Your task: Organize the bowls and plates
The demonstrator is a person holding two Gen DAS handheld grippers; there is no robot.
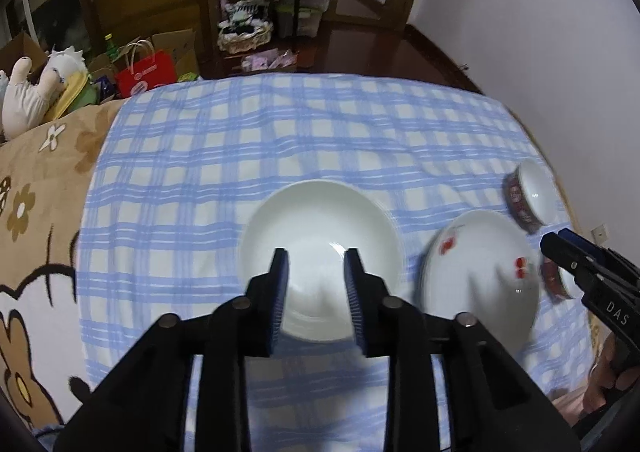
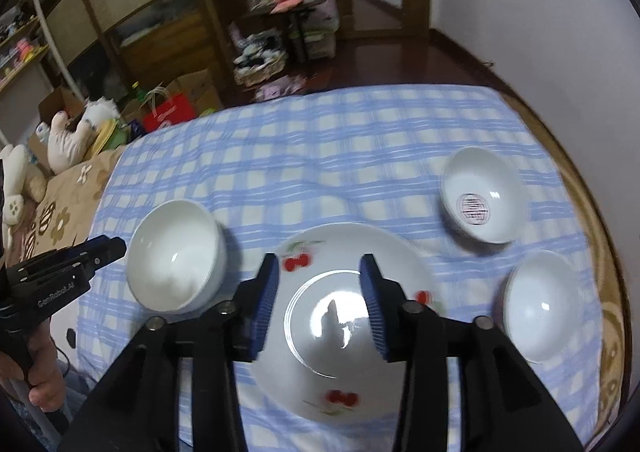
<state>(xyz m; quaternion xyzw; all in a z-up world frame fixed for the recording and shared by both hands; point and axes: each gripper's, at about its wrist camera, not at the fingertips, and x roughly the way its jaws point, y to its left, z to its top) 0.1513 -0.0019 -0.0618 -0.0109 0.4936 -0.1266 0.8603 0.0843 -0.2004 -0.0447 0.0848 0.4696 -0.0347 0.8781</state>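
A plain white bowl (image 1: pixel 320 252) sits on the blue checked cloth, and my left gripper (image 1: pixel 317 258) hovers open above it, empty. The bowl also shows in the right wrist view (image 2: pixel 176 256). A white plate with red cherries (image 2: pixel 348 316) lies to its right; my right gripper (image 2: pixel 319 264) hovers open above it, empty. The plate shows in the left wrist view (image 1: pixel 480 284). Two small bowls sit at the right: one with a red seal mark inside (image 2: pixel 482 198), one nearer (image 2: pixel 542 304).
The blue checked cloth (image 2: pixel 320 156) covers a round table with a brown rim (image 2: pixel 608 292). A flower-print blanket (image 1: pixel 32 212) and plush toys (image 1: pixel 28 92) lie at the left. Shelves, boxes and a red bag (image 1: pixel 146 72) stand behind.
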